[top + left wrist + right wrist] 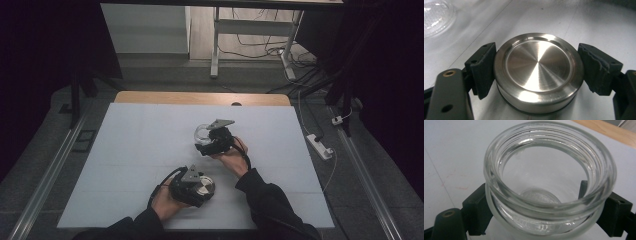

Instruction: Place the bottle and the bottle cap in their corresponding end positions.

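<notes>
In the high view, the left tongs [202, 187] sit in the lower middle of the frame, held by the person's left hand [167, 201], and they pinch a round steel lid [204, 186] by its sides. The left gripper view shows the grip closely: the lid [538, 72] fills the centre of the frame, brushed top facing up, with one black pad [482, 68] pressed against its left wall and the other against its right wall — the lid's lower edge looks to rest on or just above the white surface [599, 27]. In the upper left corner of that view, part of the glass jar [436, 17] shows, well apart from the lid.

The right tongs [205, 136] lie near the centre of the high view, above and slightly right of the left ones, carried by the right hand [232, 159]. They pinch the clear glass jar [202, 134] below its threaded neck. In the right gripper view the jar [549, 182] stands open-mouthed in the middle of the frame — its rim uncovered, the black jaws clamped on the glass at lower left and lower right. The white surface [454, 150] lies behind it, and a strip of wooden edge [609, 130] crosses the upper right corner.
</notes>
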Demonstrator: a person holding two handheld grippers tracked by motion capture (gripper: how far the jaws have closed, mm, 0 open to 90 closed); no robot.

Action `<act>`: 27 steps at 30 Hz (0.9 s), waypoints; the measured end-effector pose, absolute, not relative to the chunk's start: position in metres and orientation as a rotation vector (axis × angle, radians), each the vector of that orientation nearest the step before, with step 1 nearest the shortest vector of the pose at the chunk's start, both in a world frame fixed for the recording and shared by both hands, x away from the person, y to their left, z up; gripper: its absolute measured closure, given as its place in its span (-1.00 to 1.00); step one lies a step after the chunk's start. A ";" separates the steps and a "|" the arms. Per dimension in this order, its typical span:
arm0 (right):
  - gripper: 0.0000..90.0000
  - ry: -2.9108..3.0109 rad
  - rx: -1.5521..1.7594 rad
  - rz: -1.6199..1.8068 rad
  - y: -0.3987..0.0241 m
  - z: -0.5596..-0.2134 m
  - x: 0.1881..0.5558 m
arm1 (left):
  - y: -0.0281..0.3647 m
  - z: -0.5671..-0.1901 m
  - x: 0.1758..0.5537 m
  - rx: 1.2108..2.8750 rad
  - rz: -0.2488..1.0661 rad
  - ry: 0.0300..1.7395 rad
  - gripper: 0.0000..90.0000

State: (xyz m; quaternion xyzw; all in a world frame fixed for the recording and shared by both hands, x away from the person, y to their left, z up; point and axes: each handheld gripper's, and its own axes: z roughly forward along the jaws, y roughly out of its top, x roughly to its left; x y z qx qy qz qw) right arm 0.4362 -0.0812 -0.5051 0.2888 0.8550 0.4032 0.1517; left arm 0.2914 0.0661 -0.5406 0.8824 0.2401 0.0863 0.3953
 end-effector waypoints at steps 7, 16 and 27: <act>-0.67 2.474 0.813 1.135 -0.080 -0.505 0.435 | 0.064 -0.542 0.292 2.281 0.223 0.612 -0.55; -0.68 2.473 0.826 1.141 -0.080 -0.506 0.435 | 0.065 -0.542 0.293 2.284 0.195 0.623 -0.58; -0.82 2.487 0.852 1.164 -0.079 -0.508 0.435 | 0.066 -0.542 0.295 2.282 0.175 0.633 -0.70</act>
